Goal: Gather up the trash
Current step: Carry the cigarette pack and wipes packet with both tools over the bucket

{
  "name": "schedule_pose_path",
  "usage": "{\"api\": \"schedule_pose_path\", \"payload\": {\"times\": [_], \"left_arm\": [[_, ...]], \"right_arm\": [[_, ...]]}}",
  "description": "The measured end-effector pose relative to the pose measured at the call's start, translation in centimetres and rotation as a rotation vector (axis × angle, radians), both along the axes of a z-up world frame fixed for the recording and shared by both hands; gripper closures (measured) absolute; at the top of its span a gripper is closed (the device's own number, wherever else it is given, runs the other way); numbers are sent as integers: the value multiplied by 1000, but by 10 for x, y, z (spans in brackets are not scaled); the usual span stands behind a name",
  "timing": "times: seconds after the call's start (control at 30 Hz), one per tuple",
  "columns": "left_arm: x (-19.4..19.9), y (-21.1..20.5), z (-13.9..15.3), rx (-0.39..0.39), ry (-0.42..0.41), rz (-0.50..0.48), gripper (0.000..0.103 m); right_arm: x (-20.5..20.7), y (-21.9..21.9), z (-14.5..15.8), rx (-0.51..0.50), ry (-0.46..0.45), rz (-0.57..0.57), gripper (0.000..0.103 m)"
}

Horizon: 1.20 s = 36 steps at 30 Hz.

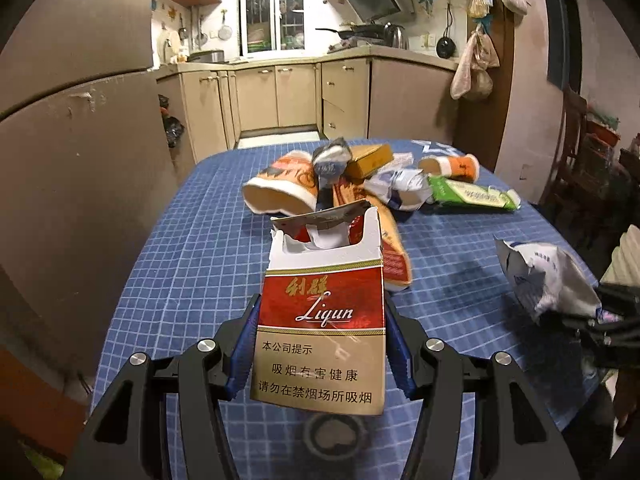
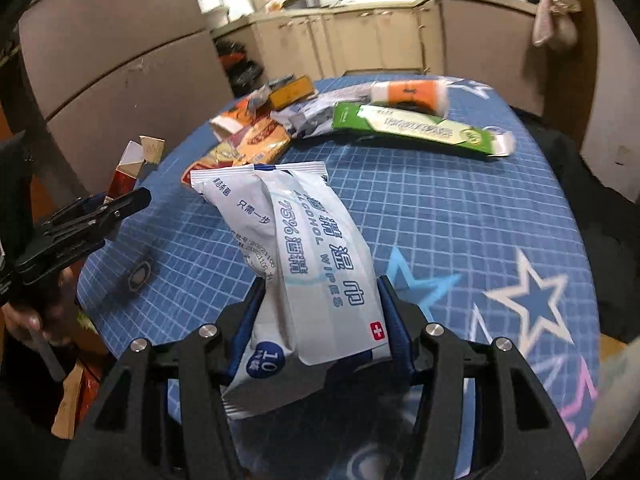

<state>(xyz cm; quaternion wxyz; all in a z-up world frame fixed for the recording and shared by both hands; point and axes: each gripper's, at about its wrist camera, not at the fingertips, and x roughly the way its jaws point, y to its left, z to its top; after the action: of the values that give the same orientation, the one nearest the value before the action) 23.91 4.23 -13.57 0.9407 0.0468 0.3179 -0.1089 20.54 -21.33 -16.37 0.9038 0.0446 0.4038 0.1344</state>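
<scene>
Kitchen cabinets and a window stood behind a bench (image 1: 168, 264) covered in a blue checked cloth. Above its near edge, the left gripper (image 1: 320, 344) had its jaws clamped on the sides of a red and gold cigarette pack (image 1: 320, 312), which stood upright between the blue pads with its torn top open. The right gripper (image 2: 320, 320) had its jaws pressed on a white alcohol wipes packet (image 2: 312, 264), lifted off the cloth and leaning away from the camera; in the left wrist view that packet (image 1: 548, 276) showed at the right edge. In the right wrist view the left gripper (image 2: 116, 208) appeared at the left side with a hand (image 2: 24, 320) below it. Farther back on the bench lay the rest of the trash in a loose heap: a crushed orange paper cup (image 1: 280, 188), a yellow box (image 1: 368, 160), crumpled white wrappers (image 1: 400, 192), a green and white carton (image 2: 416, 128) lying flat, and an orange and white cup (image 2: 408, 94) on its side just behind it.
</scene>
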Motion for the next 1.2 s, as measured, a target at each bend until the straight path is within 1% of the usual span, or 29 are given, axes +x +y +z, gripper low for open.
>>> {"api": "schedule_pose_path", "payload": {"times": [0.13, 0.23, 0.33, 0.43, 0.53, 0.67, 0.8, 1.03, 1.2], "left_arm": [[-16, -10, 17, 9, -42, 13, 45], [-27, -21, 34, 12, -71, 19, 45], [-35, -37, 48, 16, -99, 16, 45], [-44, -54, 60, 14, -124, -8, 46], [-54, -76, 73, 14, -152, -47, 46], [-65, -112, 91, 12, -191, -109, 46], [-74, -148, 103, 6, -216, -169, 46], [-84, -208, 111, 6, -233, -268, 46], [-95, -252, 109, 16, -234, -339, 46]], "right_arm": [[-19, -10, 19, 32, -50, -55, 50], [-37, -23, 38, 60, -98, -92, 50], [-55, -30, 54, 53, -147, -117, 50], [-71, -38, 70, 60, -191, -135, 50], [-84, -46, 81, 60, -227, -159, 50], [-102, -69, 96, 57, -275, -218, 50], [-117, -97, 106, 49, -311, -282, 50], [-149, -146, 118, 20, -363, -398, 50], [-165, -181, 120, 7, -377, -481, 50]]}}
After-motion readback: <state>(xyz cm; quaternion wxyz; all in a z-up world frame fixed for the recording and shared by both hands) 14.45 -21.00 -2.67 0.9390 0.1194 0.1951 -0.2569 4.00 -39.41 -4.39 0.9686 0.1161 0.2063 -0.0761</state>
